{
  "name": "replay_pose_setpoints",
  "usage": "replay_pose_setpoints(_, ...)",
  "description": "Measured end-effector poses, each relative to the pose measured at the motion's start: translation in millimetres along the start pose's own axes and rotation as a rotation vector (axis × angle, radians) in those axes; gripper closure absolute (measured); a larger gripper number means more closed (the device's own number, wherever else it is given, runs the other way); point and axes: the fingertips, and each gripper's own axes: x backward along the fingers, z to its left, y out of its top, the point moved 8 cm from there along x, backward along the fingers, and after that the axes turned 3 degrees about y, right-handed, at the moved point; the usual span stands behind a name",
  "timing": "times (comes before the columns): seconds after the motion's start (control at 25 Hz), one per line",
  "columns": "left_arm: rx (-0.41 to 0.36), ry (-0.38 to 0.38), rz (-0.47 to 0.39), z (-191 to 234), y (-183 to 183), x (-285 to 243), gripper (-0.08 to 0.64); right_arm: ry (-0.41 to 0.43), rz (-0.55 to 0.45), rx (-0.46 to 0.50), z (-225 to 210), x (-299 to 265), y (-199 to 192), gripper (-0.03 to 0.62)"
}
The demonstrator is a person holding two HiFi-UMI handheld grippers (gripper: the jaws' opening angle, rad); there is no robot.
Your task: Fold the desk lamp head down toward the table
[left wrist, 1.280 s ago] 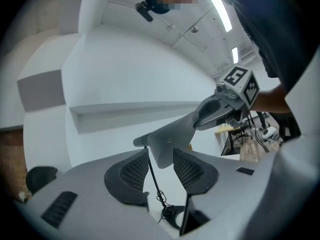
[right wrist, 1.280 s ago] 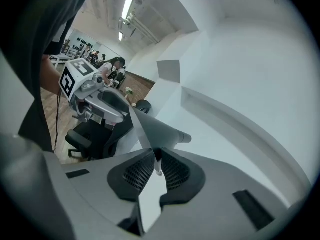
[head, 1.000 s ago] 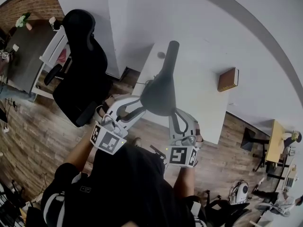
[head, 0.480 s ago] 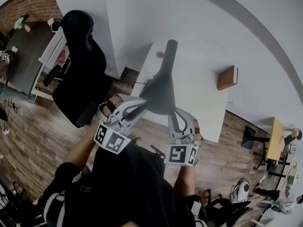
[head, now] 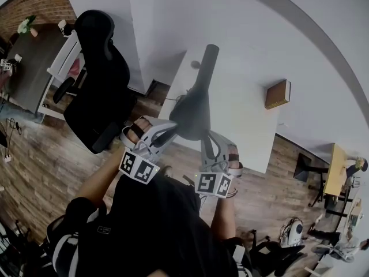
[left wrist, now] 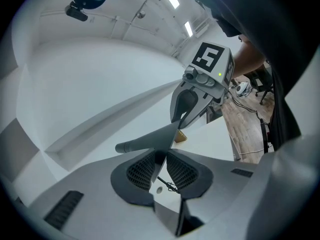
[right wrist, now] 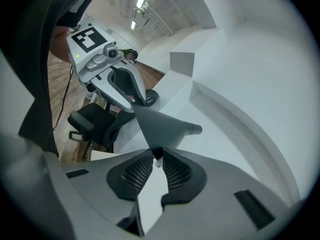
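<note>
Both hands are down a notch and the lamp head (head: 193, 114) dips with them. It sits centre frame, over the near edge of the white counter (head: 248, 126). The fold looks under way, not finished. The left hand-held gripper (head: 168, 133) pinches the lamp head's left rim, and the right hand-held gripper (head: 206, 140) pinches its right rim. The rim sits between each pair of pads, though both sets of jaws are easing open. A second ago the left jaws stood wide around that rim, and both grippers sat nearer the bottom of the frame.

Black office chair (head: 101, 79), brown book (head: 277, 94) lying flat, wood-plank floor (head: 40, 166), brick wall (head: 40, 2) far left
</note>
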Motion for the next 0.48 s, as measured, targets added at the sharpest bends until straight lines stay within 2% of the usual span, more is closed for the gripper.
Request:
replay_pose_setpoints(0.2, -0.049, 0.013, 0.015, -15.6, -15.3, -5.9, 0.469, -0.014, 0.007, 0.033, 13.3, -10.8, -13.1, 0.512)
replay_pose_setpoints(0.36, -0.132, 0.056, 0.026, -29.5, -29.1, -13.2, 0.469, -0.024, 0.015, 0.062, 22.8, -21.9, -24.4, 0.508)
replay_pose_setpoints(0.48, -0.145, 0.082, 0.038, -39.2, -41.0, -19.9, 0.468, -0.045, 0.028, 0.095, 30.5, -31.8, -33.3, 0.503)
